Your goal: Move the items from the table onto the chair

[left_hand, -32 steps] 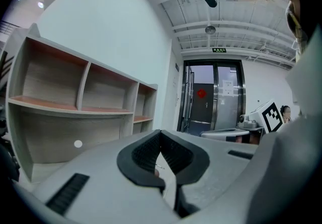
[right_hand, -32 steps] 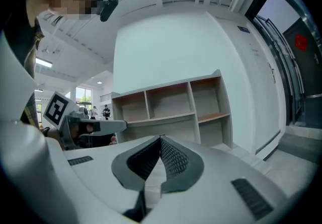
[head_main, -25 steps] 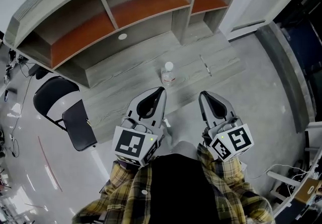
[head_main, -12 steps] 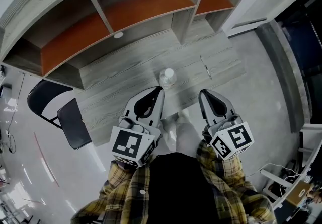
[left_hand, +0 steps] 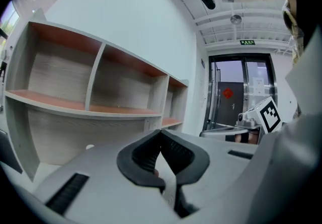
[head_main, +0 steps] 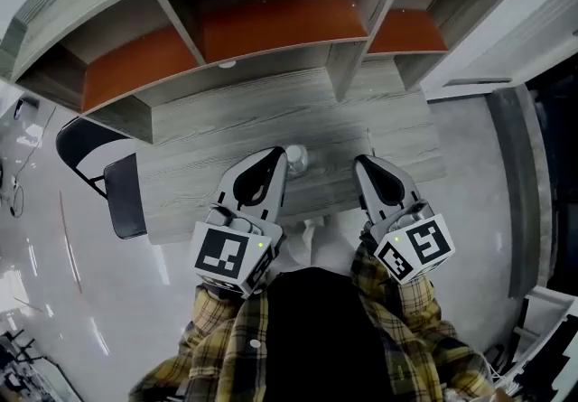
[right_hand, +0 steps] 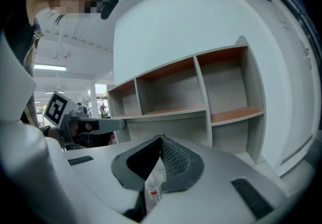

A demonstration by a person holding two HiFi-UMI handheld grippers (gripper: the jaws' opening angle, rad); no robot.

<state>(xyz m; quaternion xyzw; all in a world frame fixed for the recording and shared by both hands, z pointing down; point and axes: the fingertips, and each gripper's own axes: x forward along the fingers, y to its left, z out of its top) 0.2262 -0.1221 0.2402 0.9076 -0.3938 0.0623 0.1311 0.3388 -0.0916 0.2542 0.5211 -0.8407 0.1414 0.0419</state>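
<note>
Both forearms, in yellow-and-black plaid sleeves [head_main: 215, 330], are drawn in close to the torso, side by side, wrists straight. Each holds its tool pointing away from the body toward the grey shelf unit with orange-brown boards [head_main: 271, 25], noses tipped a little below level. The left tool [head_main: 276, 154] has its jaws pressed together at the tips; the left gripper view confirms this [left_hand: 161, 132], with nothing pinched there. The right tool [head_main: 362, 162] is likewise closed tip to tip [right_hand: 161, 140] and empty. The black-and-white marker cubes [head_main: 226, 256] sit at the rear of each tool, facing up toward the head camera. A clear plastic bottle with a white cap [head_main: 296, 157] stands upright on the grey wood-grain counter [head_main: 217, 134], between the two tool noses and just beside the left one; contact with that nose cannot be told from above. In the right gripper view the bottle [right_hand: 153, 188] shows low through the loop behind the closed tips, beyond the jaws rather than in them. A black folding chair [head_main: 125, 208] stands on the glossy pale floor [head_main: 54, 301] off the counter's left end, well apart from the bottle and bare-seated. Each gripper view catches the other tool alongside at the same height.
</note>
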